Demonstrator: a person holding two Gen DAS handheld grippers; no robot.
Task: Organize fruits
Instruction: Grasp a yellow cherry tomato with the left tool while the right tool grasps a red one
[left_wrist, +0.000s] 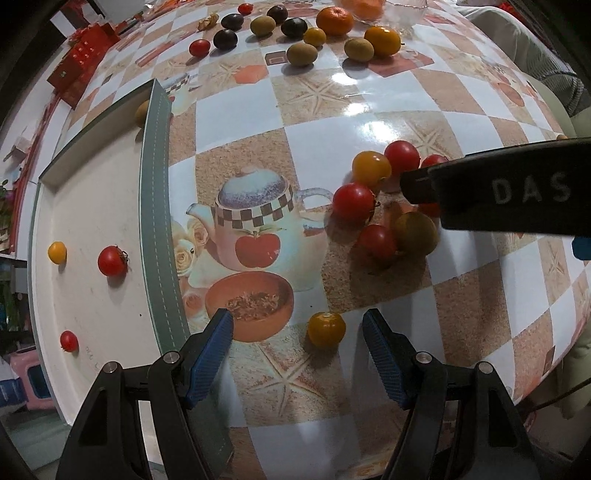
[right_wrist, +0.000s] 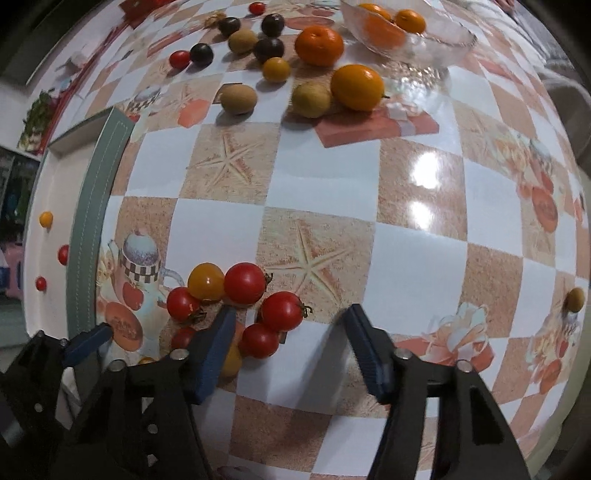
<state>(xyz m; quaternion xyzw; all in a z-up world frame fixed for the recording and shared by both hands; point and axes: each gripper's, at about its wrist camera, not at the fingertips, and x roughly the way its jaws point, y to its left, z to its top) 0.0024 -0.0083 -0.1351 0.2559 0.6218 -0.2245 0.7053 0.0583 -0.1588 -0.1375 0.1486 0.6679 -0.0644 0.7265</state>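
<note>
A cluster of red and yellow cherry tomatoes (left_wrist: 354, 202) lies on the patterned tablecloth. My left gripper (left_wrist: 297, 326) points down and is open, and a lone yellow tomato (left_wrist: 326, 329) sits between its blue pads, nearer the right one and untouched. My right gripper (right_wrist: 290, 319) is also open, straddling a red tomato (right_wrist: 282, 310) of the cluster with gaps on both sides. Its left finger (right_wrist: 216, 350) stands among the other tomatoes. A white tray with a green rim (left_wrist: 159, 221) at the left holds a yellow tomato (left_wrist: 57, 252) and two red ones (left_wrist: 112, 260).
At the far side lie oranges (right_wrist: 319, 40), dark plums (right_wrist: 269, 48), brownish-green fruits (right_wrist: 238, 98) and a glass bowl (right_wrist: 436, 40) with orange fruit. The right gripper's black housing (left_wrist: 509, 192) hangs over the cluster in the left wrist view. A small fruit (right_wrist: 575, 299) sits near the table's right edge.
</note>
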